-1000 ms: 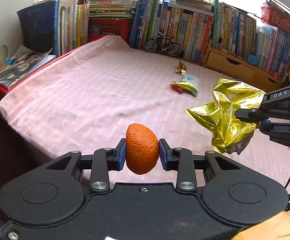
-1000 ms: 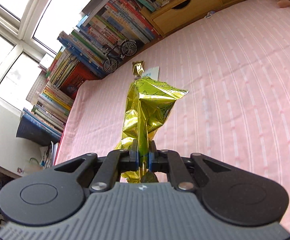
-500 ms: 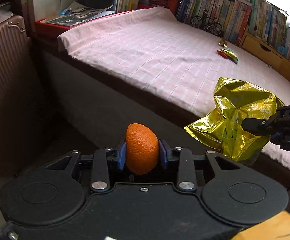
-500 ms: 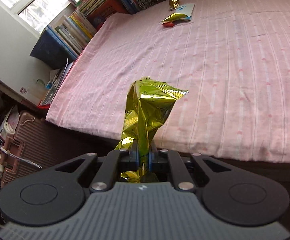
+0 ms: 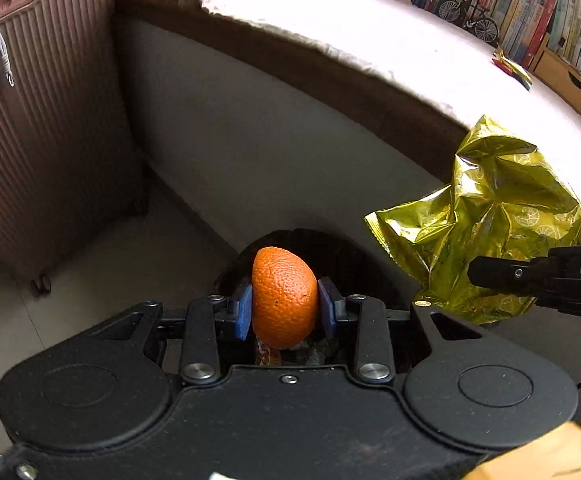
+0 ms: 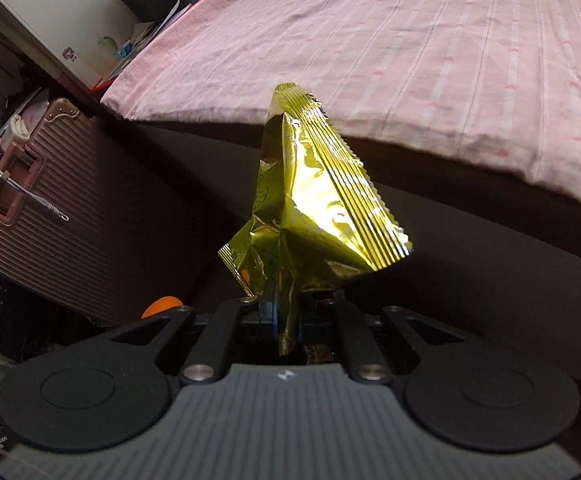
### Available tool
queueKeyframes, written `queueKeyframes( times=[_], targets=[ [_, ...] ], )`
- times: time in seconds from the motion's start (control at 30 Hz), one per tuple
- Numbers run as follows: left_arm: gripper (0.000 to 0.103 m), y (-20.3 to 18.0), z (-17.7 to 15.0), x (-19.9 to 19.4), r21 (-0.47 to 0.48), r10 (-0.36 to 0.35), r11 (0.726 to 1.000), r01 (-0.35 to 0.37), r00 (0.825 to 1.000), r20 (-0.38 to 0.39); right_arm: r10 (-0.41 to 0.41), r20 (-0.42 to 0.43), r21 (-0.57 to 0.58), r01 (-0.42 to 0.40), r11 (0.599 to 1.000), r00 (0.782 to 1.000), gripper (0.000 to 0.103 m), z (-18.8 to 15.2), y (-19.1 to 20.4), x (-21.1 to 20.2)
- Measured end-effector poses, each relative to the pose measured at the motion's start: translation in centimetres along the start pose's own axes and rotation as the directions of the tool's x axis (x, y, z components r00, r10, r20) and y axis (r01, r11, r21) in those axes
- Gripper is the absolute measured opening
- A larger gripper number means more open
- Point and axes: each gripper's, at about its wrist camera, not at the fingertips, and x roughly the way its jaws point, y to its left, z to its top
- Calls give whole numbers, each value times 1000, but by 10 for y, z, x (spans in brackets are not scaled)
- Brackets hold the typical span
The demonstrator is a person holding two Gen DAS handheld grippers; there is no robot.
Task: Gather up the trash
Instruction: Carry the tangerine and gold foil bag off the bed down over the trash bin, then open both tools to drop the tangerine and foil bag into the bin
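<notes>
Pink striped sheet covers the bed [image 6: 430,52], biggest thing here; its near edge overhangs a dark frame, w/ a pale side panel below in the left view. Ribbed pink suitcase [image 5: 46,120] stands on the floor left of the bed, a bare strip of pale floor between them. Books [image 5: 530,12] line the far side of the bed, small toy bike [image 5: 468,16] in front of them. Black bin [image 5: 330,256] sits on the floor against the bed side, rim mostly hidden behind the left tool; bits of rubbish show inside, under the fingers.

Gold foil wrapper [image 6: 310,208] is crumpled, pinched at its lower end by the right gripper [image 6: 288,320], pads pressed together on it. It's held in the air off the bed edge, right of the bin.

Orange peel [image 5: 284,298] is clamped between the blue pads of the left gripper [image 5: 285,310], right over the bin's mouth. More wrappers [image 5: 512,68] lie far back on the bed nr the books.
</notes>
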Motion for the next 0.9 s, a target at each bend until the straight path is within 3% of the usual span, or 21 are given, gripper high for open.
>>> queueKeyframes(
  times=[0.27,0.47,0.8,0.83,0.87,0.9],
  targets=[
    [32,7,-37,53,-17,14,1000,-15,999,-37,-19,-51,-95,14,995,998,12,-23,-6,44],
    [32,14,-62,96,-53,18,998,-23,996,-89,-36,-126,-102,23,994,991,12,-47,-20,86],
    [33,22,-69,122,-99,7,995,-21,990,-142,-73,-195,-124,49,991,978,14,-48,-16,120],
    [36,23,-68,122,-102,8,995,-23,990,-141,-76,-197,-125,52,991,977,19,-48,-16,120],
    [49,22,-68,122,-104,11,994,-26,990,-141,-83,-199,-126,59,990,976,20,-48,-18,120],
    [58,21,-67,122,-104,18,994,-33,990,-141,-87,-202,-126,62,990,976,34,-47,-17,121]
  ],
)
